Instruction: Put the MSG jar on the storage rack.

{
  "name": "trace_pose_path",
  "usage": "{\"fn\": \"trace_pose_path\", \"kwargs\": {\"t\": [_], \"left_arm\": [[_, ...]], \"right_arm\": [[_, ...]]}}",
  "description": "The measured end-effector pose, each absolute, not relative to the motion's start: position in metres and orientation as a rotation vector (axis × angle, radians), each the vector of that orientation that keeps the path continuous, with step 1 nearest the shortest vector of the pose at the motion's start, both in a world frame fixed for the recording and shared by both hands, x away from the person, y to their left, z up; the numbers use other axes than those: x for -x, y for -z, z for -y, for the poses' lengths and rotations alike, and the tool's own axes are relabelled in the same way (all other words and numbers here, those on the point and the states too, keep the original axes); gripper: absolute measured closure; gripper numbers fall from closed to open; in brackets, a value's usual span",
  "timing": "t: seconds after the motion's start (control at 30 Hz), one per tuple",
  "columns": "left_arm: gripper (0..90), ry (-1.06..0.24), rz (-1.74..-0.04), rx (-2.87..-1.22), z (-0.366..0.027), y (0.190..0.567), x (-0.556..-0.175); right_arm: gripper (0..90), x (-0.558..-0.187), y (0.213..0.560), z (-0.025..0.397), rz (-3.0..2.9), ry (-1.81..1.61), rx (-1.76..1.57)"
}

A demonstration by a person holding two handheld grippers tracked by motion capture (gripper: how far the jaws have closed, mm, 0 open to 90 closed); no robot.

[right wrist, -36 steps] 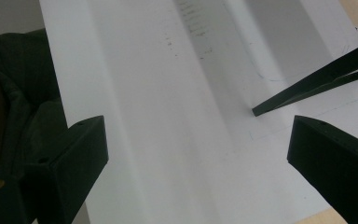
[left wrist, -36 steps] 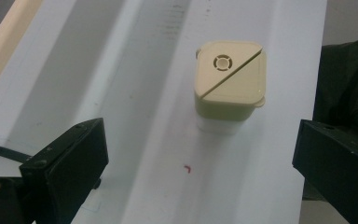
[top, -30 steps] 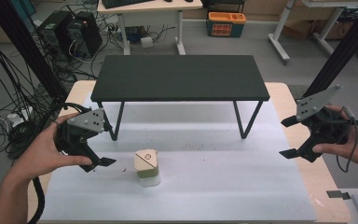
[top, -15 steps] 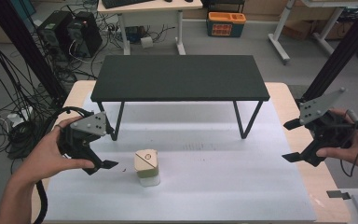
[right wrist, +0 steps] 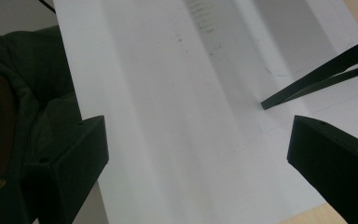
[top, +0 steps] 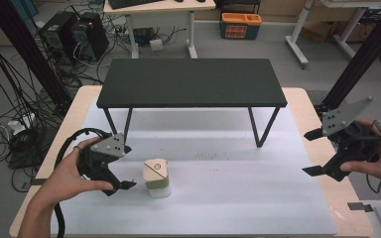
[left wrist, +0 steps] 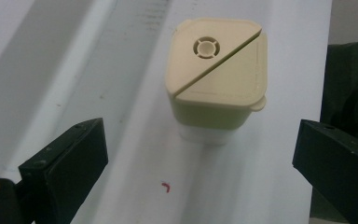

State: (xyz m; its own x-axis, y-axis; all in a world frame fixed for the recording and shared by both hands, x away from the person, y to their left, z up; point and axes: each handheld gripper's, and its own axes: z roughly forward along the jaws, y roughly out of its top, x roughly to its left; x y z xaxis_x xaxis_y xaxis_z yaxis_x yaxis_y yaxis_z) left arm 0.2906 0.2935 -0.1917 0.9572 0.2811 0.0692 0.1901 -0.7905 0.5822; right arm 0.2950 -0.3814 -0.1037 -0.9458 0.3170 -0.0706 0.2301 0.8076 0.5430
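Beside the small lidded container point(top: 156, 177), the left gripper point(top: 127, 166) gapes wide, empty; the right gripper point(top: 312, 152) likewise.

The container point(top: 156, 177) is showing a cream-beige lid point(left wrist: 214, 63) split by a dark diagonal line, over an olive-green band and a whitish translucent base. A small red mark point(left wrist: 166, 187) is showing on the white mat point(top: 228, 198) near it. The mat is lying on a light tan wooden table point(top: 317, 106). The small raised table point(top: 192, 82) is appearing matt black, top and legs alike. Both grippers, left gripper point(top: 125, 166) and right gripper point(top: 313, 152), are showing black jaws and bodies with grey plates on top. A black cable point(top: 72, 144) is trailing from the left one.
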Motion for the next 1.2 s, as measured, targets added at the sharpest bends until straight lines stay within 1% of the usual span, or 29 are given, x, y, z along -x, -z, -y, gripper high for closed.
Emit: {"fn": "trace_pose_path", "kwargs": {"t": [0.53, 0.73, 1.2], "left_arm": [[3.3, -0.165, -0.335, -2.495, -0.273, 0.228, -0.298], [3.3, -0.156, -0.324, -2.504, -0.266, 0.234, -0.303], [3.3, -0.142, -0.318, -2.476, -0.262, 0.249, -0.309]], "right_arm": [[5.3, -0.289, 0.104, 0.384, -2.836, -0.818, -0.437], [5.3, -0.289, 0.106, 0.385, -2.836, -0.827, -0.443], [5.3, -0.291, 0.112, 0.388, -2.845, -0.831, -0.449]]}}
